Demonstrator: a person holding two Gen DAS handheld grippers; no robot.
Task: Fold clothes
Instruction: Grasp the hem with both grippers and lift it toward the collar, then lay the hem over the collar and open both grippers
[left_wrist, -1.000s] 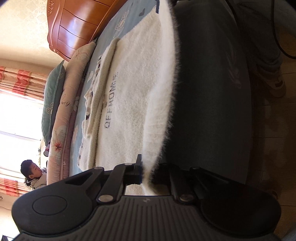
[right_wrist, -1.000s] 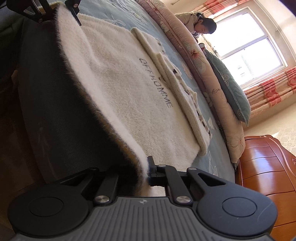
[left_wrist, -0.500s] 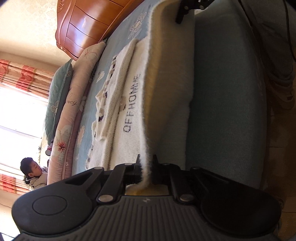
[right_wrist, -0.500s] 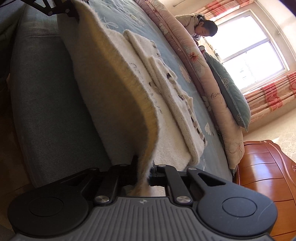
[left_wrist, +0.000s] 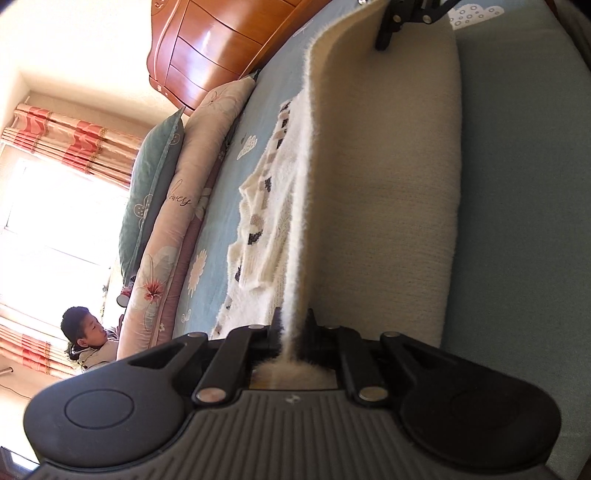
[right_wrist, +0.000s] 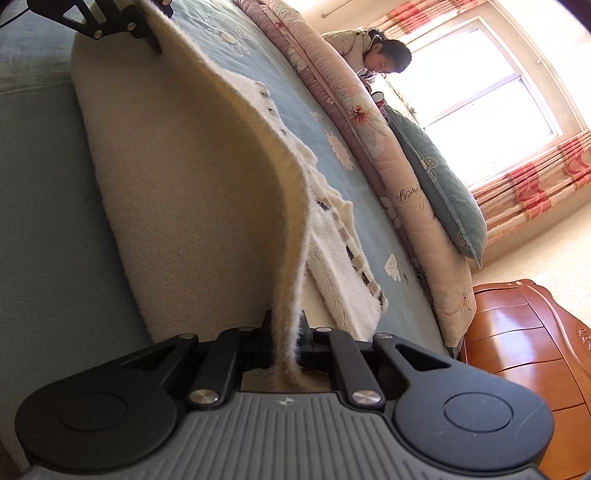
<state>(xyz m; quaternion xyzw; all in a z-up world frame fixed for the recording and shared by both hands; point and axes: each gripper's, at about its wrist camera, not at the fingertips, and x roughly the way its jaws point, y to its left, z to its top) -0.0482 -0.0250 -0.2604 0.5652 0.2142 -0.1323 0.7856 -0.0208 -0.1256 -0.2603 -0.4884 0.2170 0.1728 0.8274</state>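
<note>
A fluffy cream sweater (left_wrist: 384, 192) lies on a blue bed, its near edge lifted and curled over toward the pillows. My left gripper (left_wrist: 291, 328) is shut on one corner of that lifted edge. My right gripper (right_wrist: 286, 325) is shut on the other corner of the sweater (right_wrist: 192, 177). Each gripper shows in the other's view at the top: the right gripper (left_wrist: 388, 33) and the left gripper (right_wrist: 155, 33). The sweater's folded sleeves with dark checks (left_wrist: 258, 206) lie flat beyond the raised flap, and the flap hides the printed lettering.
The blue flowered bedspread (left_wrist: 517, 184) runs to a near edge. A rolled pink quilt (right_wrist: 369, 122) and green pillow (right_wrist: 439, 188) line the far side. A wooden headboard (left_wrist: 214, 48) and a wooden cabinet (right_wrist: 517, 332) stand nearby. A person (right_wrist: 380, 55) leans by the window.
Both grippers carried the sweater's near edge up and over toward the pillows. The flap now stands upright, covers the lettering and shows its plain underside.
</note>
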